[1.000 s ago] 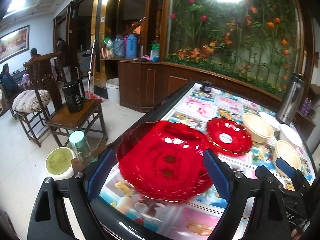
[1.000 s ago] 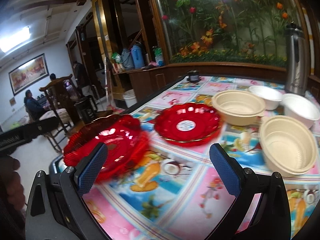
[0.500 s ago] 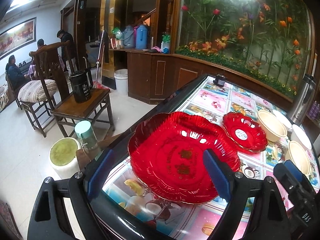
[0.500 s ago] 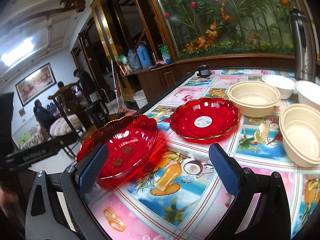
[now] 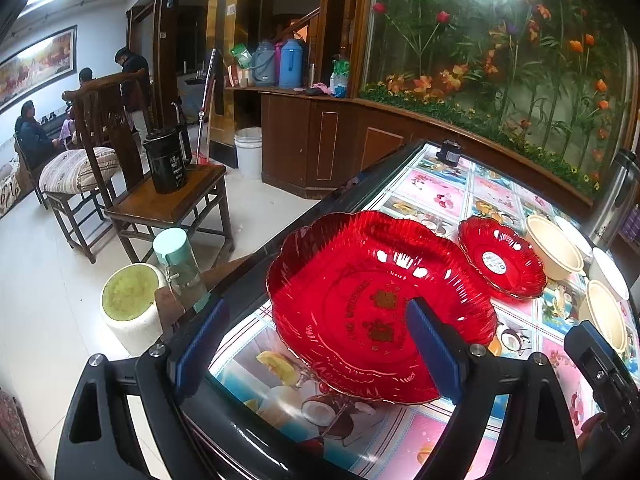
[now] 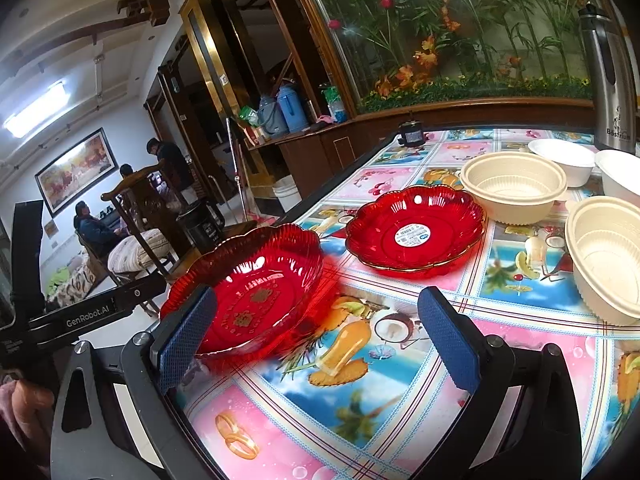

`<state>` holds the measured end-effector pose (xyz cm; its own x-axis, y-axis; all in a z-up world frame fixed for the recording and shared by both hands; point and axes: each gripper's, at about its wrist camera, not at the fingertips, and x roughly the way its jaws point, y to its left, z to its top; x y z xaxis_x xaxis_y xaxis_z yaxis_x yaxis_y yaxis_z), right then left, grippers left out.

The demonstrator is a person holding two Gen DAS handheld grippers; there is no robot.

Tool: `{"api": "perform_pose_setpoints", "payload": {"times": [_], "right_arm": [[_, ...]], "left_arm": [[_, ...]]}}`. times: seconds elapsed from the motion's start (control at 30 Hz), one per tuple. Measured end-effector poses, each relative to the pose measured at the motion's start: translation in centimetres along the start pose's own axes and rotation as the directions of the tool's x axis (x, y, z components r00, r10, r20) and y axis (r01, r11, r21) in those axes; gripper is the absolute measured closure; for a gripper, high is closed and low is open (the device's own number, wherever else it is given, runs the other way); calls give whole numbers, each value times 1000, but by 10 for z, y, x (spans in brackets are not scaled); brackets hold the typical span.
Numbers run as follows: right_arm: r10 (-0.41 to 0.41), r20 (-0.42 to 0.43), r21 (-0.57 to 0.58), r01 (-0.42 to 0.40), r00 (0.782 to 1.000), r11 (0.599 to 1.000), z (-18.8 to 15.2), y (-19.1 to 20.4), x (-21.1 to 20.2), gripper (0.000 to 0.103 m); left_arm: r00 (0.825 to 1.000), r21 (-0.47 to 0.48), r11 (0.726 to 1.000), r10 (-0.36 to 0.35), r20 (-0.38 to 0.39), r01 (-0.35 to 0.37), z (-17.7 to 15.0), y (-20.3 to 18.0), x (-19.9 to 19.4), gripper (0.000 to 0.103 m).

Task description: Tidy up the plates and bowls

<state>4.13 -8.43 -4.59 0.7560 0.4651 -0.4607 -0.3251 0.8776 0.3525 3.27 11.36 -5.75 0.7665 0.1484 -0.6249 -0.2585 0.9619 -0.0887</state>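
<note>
A large red scalloped plate sits at the table's near left corner, also in the right wrist view. A smaller red plate with a white sticker lies beyond it. Two cream bowls and two white bowls stand to the right. My left gripper is open, its right finger over the large plate's near rim. My right gripper is open and empty above the tablecloth, its left finger beside the large plate.
The table has a colourful fruit-print cloth and a dark edge. A steel thermos stands at the back right, a small black object at the far end. Chairs, a bottle and a stool stand left of the table.
Both grippers have pulled back and risen a little. The large red plate now shows sharply, no longer blurred. Both stay open.
</note>
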Motion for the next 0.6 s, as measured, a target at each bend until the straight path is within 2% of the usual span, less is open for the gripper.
{"api": "perform_pose_setpoints", "payload": {"times": [0.3, 0.6], "right_arm": [[-2, -29, 16, 3, 1000, 1000, 0, 3, 5, 1], [0, -60, -1, 0, 998, 1000, 3, 33, 32, 1]], "left_arm": [[1000, -20, 1000, -1, -18, 1, -1, 9, 7, 13], [1000, -50, 999, 1, -22, -2, 2, 23, 13, 13]]}}
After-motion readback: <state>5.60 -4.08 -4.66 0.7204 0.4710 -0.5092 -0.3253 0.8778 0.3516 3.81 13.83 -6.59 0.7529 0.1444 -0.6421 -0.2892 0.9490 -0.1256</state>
